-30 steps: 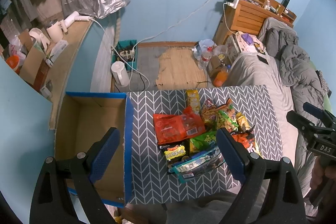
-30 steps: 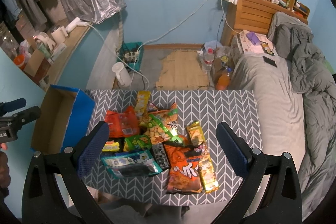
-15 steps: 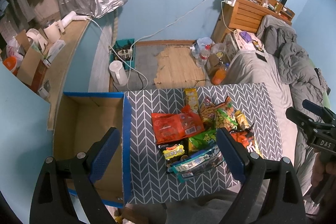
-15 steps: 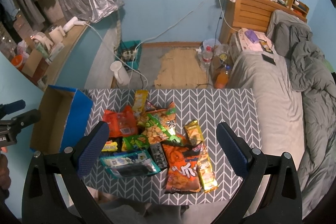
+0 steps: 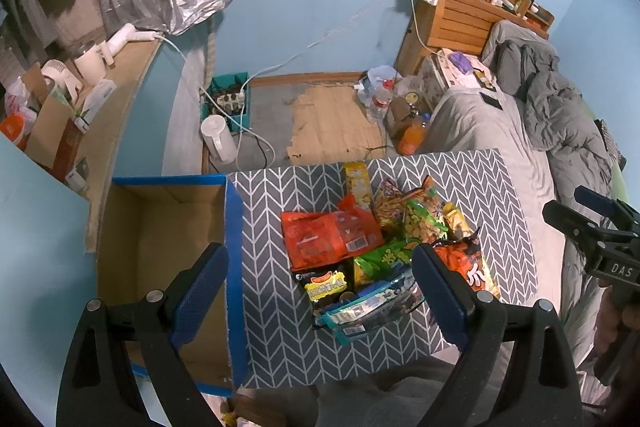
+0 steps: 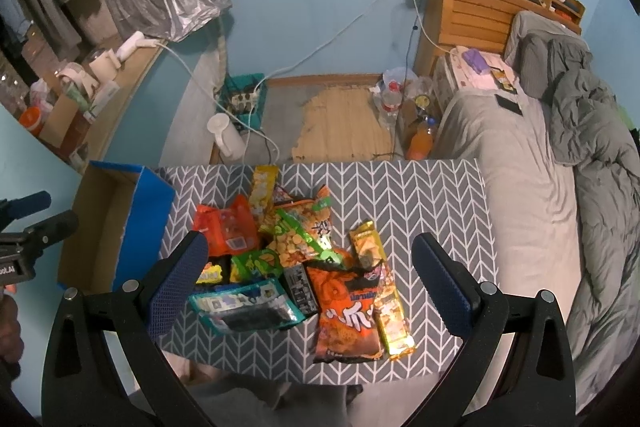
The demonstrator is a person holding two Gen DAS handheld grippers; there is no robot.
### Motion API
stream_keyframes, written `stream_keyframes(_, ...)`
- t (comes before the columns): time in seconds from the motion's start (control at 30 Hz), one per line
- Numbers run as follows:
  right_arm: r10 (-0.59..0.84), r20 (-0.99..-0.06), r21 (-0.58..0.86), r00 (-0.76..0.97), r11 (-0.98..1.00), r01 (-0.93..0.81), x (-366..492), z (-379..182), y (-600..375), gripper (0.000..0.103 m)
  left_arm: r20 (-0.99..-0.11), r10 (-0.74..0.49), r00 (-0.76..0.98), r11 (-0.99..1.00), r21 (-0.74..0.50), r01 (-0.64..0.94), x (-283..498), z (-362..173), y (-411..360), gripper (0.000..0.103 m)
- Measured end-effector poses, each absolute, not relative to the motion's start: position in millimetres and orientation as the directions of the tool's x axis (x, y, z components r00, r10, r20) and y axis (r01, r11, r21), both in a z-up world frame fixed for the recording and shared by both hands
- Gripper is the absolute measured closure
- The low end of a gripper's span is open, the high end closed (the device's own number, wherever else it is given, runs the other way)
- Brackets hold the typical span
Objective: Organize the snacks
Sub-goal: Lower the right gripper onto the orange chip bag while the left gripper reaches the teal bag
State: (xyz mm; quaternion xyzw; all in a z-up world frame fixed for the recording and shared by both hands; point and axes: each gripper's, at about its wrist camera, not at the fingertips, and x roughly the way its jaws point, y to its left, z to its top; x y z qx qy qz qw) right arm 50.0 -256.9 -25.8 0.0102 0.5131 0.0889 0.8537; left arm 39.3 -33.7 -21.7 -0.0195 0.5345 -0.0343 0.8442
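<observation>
A heap of snack bags (image 5: 376,239) lies on the chevron-patterned table (image 5: 492,187); it also shows in the right wrist view (image 6: 296,259). It holds a red bag (image 5: 324,231), a teal packet (image 6: 244,305) and an orange chips bag (image 6: 346,311). An empty cardboard box with blue edges (image 5: 160,239) stands at the table's left end, seen too in the right wrist view (image 6: 116,227). My left gripper (image 5: 320,291) is open high above the box edge and the heap. My right gripper (image 6: 308,287) is open high above the heap. Both are empty.
A grey bed (image 6: 520,167) runs along the table's right side. A wooden shelf (image 6: 480,3) stands at the back. A white kettle (image 6: 226,135), bottles (image 6: 390,103) and a teal crate (image 6: 244,99) sit on the floor beyond the table. A cluttered counter (image 5: 100,107) is at left.
Both views shift slightly; the grippers have drifted a little over the table. The jaws stay open and the snacks have not moved.
</observation>
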Motion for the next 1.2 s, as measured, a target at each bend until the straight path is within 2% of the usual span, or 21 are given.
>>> stream_keyframes(0.47,0.127,-0.889,0.09,0.439,0.991,-0.104,49.4,-37.8,-279.2,0.002,-0.905,-0.11,0.411,0.984,-0.041,0.174,45.2,-38.7,-53.7,0.009)
stream_keyframes(0.9,0.039,-0.923,0.027,0.384,0.999,-0.037,43.1,-78.4,-323.0,0.002,-0.911,-0.139,0.388,0.948,-0.008,0.319,48.5,-75.1,-74.3,0.009)
stream_keyframes(1.2,0.061,-0.945,0.038,0.322,0.996,-0.076,29.3,-123.3,-318.2,0.002,-0.926,-0.14,0.351,0.913,0.016,0.407,48.1,-110.9,-88.5,0.009)
